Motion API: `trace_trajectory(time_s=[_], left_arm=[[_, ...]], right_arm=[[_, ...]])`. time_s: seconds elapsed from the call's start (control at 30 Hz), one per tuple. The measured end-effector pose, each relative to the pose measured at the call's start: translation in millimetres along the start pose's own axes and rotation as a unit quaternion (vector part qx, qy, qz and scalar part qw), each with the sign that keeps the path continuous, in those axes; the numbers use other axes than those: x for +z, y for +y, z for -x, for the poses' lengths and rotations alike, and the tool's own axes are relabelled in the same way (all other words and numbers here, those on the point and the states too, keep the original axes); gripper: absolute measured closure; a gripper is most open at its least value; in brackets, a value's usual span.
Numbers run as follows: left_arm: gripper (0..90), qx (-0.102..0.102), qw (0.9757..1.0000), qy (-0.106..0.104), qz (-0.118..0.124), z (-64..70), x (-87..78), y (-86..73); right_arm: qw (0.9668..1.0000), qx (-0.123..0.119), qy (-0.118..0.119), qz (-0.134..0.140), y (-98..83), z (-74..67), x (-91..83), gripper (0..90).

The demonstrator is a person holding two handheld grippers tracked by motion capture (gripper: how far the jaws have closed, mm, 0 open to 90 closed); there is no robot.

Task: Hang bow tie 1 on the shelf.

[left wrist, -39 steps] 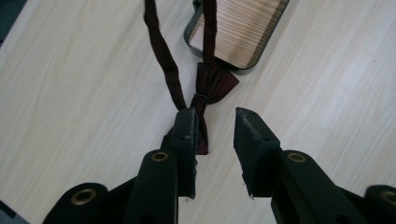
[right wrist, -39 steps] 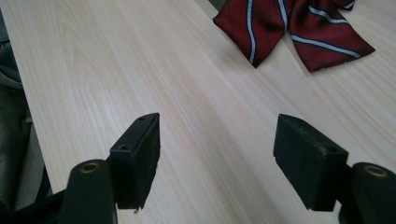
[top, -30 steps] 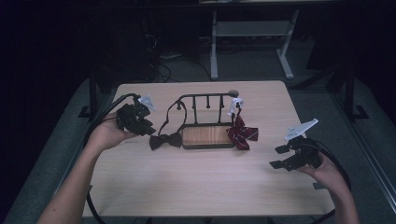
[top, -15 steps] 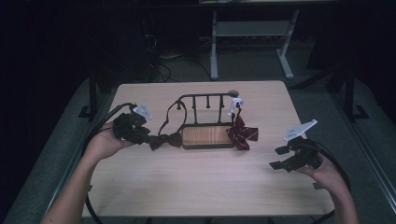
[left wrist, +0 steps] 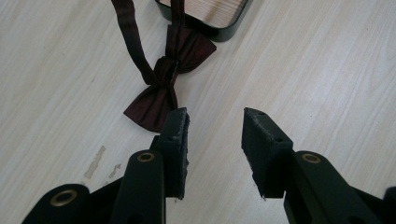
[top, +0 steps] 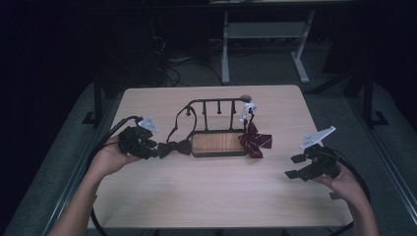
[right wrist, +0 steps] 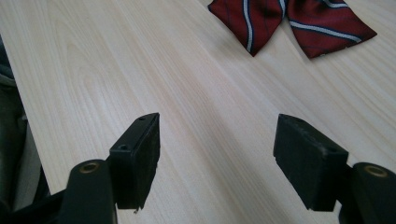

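A dark maroon bow tie point(top: 172, 147) point(left wrist: 166, 86) lies flat on the table left of a black rack point(top: 219, 104). Its strap point(left wrist: 130, 37) runs up over the rack's rail. My left gripper point(top: 153, 151) point(left wrist: 215, 126) sits low at the tie's left wing. Its jaws have just been opening and stand apart with bare table between them; the wing lies at the tip of one pad point(left wrist: 176, 128). A red striped bow tie point(top: 255, 142) point(right wrist: 289, 21) lies by the rack's right end. My right gripper point(top: 295, 166) point(right wrist: 217, 140) is open over bare wood, well short of it.
The rack has a wooden base point(top: 219, 144) point(left wrist: 212, 9) and a white clip point(top: 248, 108) on its right post. The table's right edge point(top: 324, 162) is close to the right hand. A metal frame point(top: 265, 34) stands on the floor beyond the table.
The left hand has come down toward the table beside the dark bow tie, and its jaws stand wider. The right hand and both ties have stayed put.
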State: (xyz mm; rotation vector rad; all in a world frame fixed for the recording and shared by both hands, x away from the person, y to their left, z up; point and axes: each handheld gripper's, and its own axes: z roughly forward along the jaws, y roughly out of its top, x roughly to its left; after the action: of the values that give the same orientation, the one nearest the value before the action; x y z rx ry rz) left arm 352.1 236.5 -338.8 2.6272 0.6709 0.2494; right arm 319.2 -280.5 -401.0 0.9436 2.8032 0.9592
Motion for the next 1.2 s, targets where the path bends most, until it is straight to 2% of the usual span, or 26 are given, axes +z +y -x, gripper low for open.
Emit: trace_trajectory(time_s=[0.8, 1.07, 1.2], left_arm=[[56.1, -0.015, 0.9999, -0.006, 0.003, 7.8, 19.9, -29.0], [51.4, -0.013, 0.9999, -0.002, 0.003, 13.7, 26.7, -33.3], [50.1, -0.014, 0.9998, -0.003, 0.013, 19.9, 28.7, -33.1]], right_arm=[[1.0000, 0.003, 0.003, -0.009, -4.8, 1.7, 4.1, 31.2], [0.9999, 0.005, 0.005, -0.008, -5.8, 1.2, 6.2, 31.0], [1.0000, 0.001, 0.001, -0.004, -6.2, -0.7, 6.4, 30.1]])
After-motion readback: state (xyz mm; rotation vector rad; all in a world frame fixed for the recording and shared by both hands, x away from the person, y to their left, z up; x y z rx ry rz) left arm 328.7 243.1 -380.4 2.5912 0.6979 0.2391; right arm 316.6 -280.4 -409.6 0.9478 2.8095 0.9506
